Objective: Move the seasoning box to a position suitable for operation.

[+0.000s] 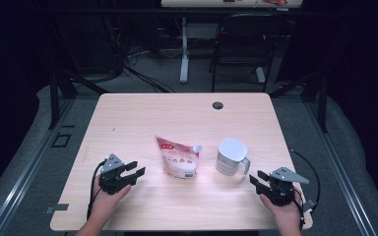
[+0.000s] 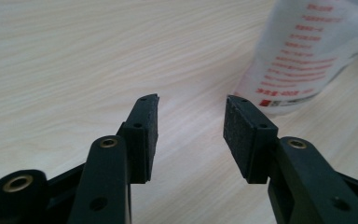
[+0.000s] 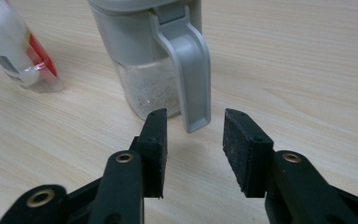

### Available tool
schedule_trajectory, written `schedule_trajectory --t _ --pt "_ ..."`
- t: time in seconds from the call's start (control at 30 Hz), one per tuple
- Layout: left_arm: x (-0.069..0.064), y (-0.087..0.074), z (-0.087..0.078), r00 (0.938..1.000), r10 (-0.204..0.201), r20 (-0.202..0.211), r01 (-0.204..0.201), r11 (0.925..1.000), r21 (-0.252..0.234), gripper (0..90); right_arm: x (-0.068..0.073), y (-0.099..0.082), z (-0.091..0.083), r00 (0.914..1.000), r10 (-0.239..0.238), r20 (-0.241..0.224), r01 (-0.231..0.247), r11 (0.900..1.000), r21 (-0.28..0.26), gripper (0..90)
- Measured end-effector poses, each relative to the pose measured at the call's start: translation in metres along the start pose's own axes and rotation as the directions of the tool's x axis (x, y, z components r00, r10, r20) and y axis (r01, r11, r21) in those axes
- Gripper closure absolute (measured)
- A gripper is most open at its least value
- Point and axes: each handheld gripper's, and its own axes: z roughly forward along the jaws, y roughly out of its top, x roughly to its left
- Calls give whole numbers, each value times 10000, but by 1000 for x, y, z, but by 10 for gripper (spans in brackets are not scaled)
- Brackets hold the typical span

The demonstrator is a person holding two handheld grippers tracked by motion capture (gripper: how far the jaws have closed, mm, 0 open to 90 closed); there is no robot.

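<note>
A spouted refill pouch [image 1: 176, 157] lies on the desk [image 1: 128, 118] between both wide-open, empty tongs, left tongs [image 1: 137, 168] nearer; the lidded jug [image 1: 231, 156] stands just before the right tongs [image 1: 257, 178].

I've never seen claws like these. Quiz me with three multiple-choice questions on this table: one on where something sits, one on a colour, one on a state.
1. The pouch lies where, seen from the high view?
A. left of the jug
B. right of the jug
C. on the chair

2. The jug's handle is:
A. red
B. grey
C. green

3. The right claw is:
A. open, holding nothing
B. shut on the handle
C. shut on the pouch

Answers: 1 A, the jug stands to its right. 2 B, plain grey plastic. 3 A, its pads stand apart with bare table between them.
</note>
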Motion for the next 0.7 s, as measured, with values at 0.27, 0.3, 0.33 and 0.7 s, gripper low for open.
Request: schedule_trajectory --t 0.27,0.3,0.33,0.7 --pt "-1 -2 -1 10000 74 -46 -73 9999 150 550 9 6 1 9983 -409 -416 389 9981 -486 603" --pt "-2 -2 0 9999 98 -94 -97 9999 130 544 11 7 0 9980 -427 -462 401 9977 -545 604" --pt "-3 -2 0 9999 156 -63 -155 9998 116 532 12 8 0 9978 -420 -514 386 9971 -657 605" --pt "-17 24 2 9940 914 595 -909 9958 -104 482 13 10 6 9969 -344 -712 298 9975 -642 583"
